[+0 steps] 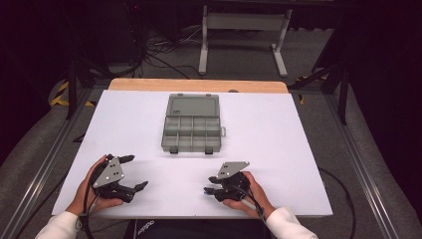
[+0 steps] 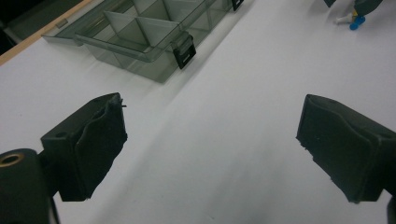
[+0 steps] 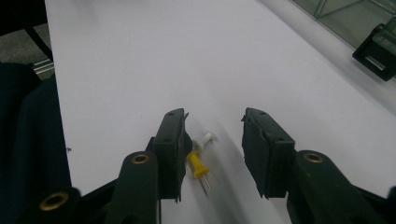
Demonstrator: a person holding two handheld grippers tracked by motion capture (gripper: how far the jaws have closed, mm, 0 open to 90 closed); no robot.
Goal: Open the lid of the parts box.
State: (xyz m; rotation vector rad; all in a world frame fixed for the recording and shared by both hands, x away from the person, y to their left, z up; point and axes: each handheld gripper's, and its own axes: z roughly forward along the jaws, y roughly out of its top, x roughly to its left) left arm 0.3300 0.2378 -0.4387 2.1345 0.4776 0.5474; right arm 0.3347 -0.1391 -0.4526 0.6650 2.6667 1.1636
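Nothing's been gripped yet: the yellow pushpin point(image 3: 198, 167) at lower centre is straddled by the half-open right claw point(image 3: 212, 149), compartment box point(image 1: 192, 124) unfilled.

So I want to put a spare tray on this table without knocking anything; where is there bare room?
Bare white table lies either side of the open organizer box, and between it and the grippers. It is crowded at the right gripper, where push pins lie between its jaws. The left gripper hangs open over bare surface.
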